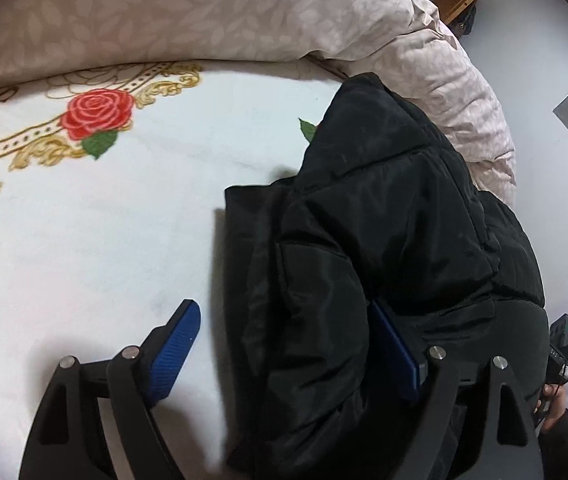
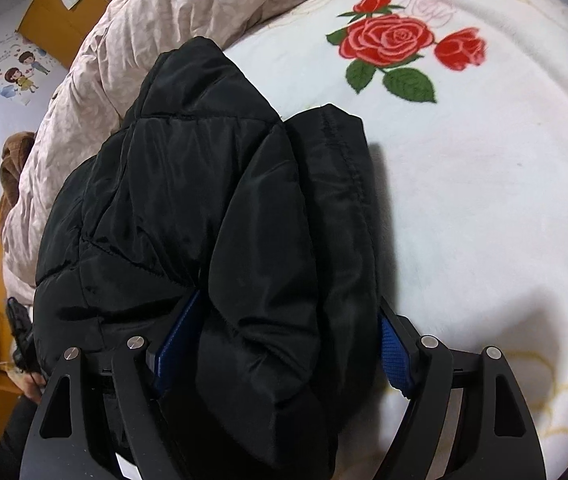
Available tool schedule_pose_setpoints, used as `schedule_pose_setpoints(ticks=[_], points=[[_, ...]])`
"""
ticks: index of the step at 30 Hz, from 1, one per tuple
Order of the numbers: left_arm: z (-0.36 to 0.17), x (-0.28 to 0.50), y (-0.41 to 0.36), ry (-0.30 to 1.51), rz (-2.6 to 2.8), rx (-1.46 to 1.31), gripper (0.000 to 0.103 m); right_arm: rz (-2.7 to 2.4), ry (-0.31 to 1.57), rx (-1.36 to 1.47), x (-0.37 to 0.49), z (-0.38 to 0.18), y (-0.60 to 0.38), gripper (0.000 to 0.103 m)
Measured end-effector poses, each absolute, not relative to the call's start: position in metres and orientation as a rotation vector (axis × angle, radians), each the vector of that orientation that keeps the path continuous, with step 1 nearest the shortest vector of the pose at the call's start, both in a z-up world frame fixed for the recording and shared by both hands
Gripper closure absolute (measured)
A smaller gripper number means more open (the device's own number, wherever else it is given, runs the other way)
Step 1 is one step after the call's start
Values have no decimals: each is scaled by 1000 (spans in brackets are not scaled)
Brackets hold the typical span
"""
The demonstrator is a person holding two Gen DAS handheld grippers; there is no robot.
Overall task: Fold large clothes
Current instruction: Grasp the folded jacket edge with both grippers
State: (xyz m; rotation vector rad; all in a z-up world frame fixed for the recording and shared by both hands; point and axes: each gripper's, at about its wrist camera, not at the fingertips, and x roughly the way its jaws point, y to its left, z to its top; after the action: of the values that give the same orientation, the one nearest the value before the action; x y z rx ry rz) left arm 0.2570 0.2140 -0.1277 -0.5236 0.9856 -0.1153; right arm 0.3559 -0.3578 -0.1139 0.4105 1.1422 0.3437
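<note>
A black padded jacket (image 1: 384, 200) lies folded in a thick bundle on a white bedsheet (image 1: 123, 220) printed with red roses. My left gripper (image 1: 284, 304) straddles the bundle's left edge. Its left pad (image 1: 175, 344) stands clear over bare sheet, and the other pad is tucked against the fabric, so it is open. In the right wrist view the jacket (image 2: 203, 180) fills the gap of my right gripper (image 2: 290, 304). One pad (image 2: 177, 332) sits in a fold and the other (image 2: 394, 354) stands at the bundle's right edge without squeezing it; this gripper is open too.
A crumpled pinkish duvet (image 1: 203, 12) (image 2: 183, 8) is heaped along the far side of the bed behind the jacket. Wooden furniture (image 2: 55, 20) and a wall with stickers (image 2: 19, 68) lie beyond. A hand (image 1: 552, 396) shows at the right edge.
</note>
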Motion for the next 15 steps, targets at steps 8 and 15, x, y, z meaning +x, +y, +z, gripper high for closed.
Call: schedule_pose_setpoints(ticks=[8,15], points=[[-128,272,202,996,-148,-509,24,386,1155,409,373,-116,-348,36],[-125,273,196,990,-172,-528,53,432,1129,432,374,-112,-340,60]])
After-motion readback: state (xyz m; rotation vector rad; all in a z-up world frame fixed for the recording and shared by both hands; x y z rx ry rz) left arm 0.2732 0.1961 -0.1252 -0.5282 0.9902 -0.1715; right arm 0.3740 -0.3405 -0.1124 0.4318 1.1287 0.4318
